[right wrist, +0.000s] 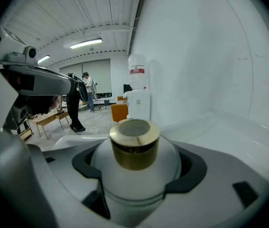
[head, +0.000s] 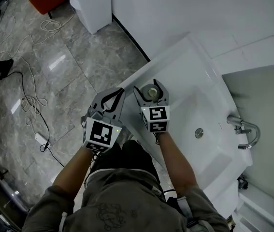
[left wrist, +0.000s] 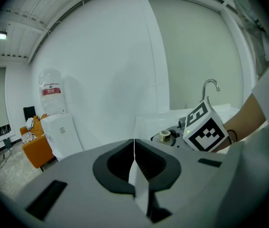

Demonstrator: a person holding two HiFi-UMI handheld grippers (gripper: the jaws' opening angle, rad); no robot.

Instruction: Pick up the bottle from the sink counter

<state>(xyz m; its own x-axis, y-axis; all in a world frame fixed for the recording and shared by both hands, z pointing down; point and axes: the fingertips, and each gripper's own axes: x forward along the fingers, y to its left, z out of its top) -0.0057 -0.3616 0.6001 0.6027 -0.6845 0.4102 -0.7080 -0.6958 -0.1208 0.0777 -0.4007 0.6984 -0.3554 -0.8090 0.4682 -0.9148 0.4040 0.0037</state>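
Forearms both reach forward, side by side. Right gripper (head: pixel 151 87) is clamped on the bottle (right wrist: pixel 134 148), gold cap up, at the corner of the sink counter (head: pixel 185 74). Left gripper (head: pixel 119 94) sits just beside it, jaws pressed together, empty. Count: two grippers, one bottle, one tap (head: pixel 245 129).

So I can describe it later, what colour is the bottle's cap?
Gold cap on a white bottle; the right gripper view shows it best.
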